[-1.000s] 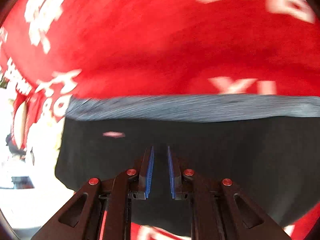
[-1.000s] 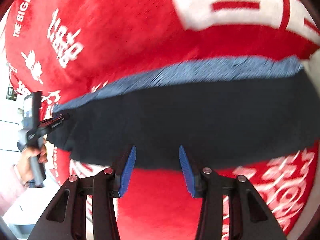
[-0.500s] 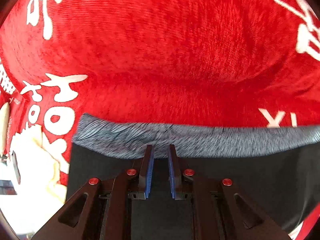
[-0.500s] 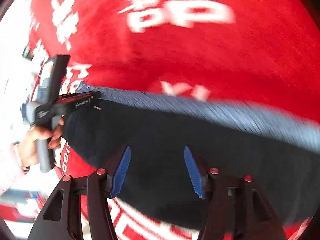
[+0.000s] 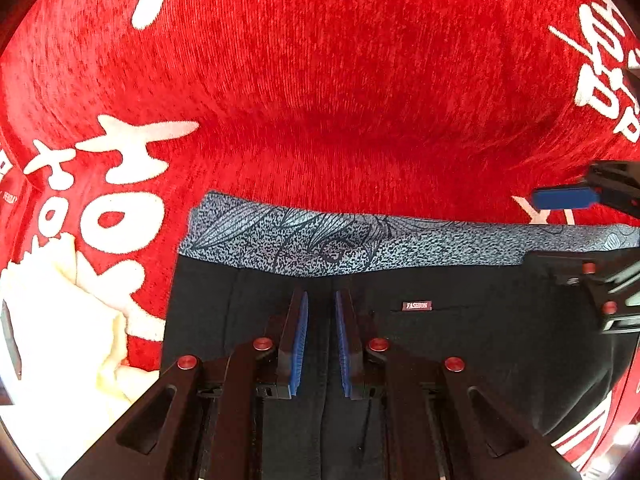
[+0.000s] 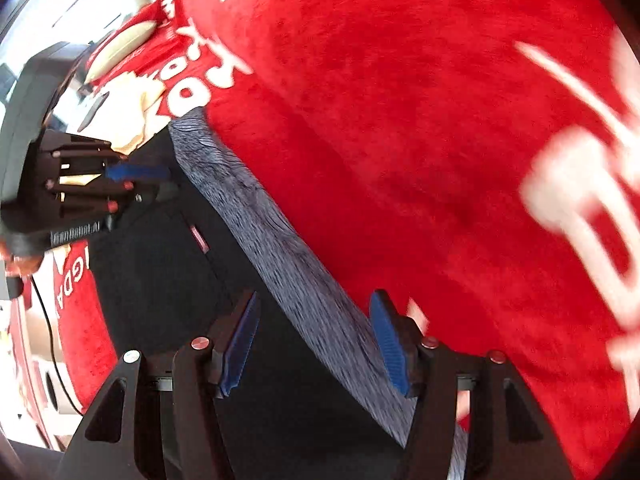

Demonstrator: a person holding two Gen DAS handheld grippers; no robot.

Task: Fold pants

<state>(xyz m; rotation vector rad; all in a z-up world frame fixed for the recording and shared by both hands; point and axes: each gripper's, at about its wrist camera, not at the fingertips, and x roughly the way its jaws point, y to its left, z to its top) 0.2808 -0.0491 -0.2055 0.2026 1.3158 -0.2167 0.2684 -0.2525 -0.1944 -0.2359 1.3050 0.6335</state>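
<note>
Black pants (image 5: 460, 344) with a grey patterned waistband (image 5: 360, 244) lie flat on a red cloth with white lettering (image 5: 320, 100). My left gripper (image 5: 321, 308) hovers over the black fabric just below the waistband, jaws nearly closed with a narrow gap, nothing visibly pinched. My right gripper (image 6: 314, 316) is open, its jaws straddling the waistband (image 6: 288, 256) near the pants' right end. The right gripper also shows at the right edge of the left wrist view (image 5: 592, 216). The left gripper also shows in the right wrist view (image 6: 132, 178).
A cream cloth (image 5: 52, 320) lies bunched at the left of the pants. The red cloth stretches far beyond the waistband. A cable (image 6: 52, 344) hangs at the table edge on the left of the right wrist view.
The left gripper has moved up the pants toward the waistband. The right gripper has swung to the waistband's right end, now straddling it, and entered the left wrist view.
</note>
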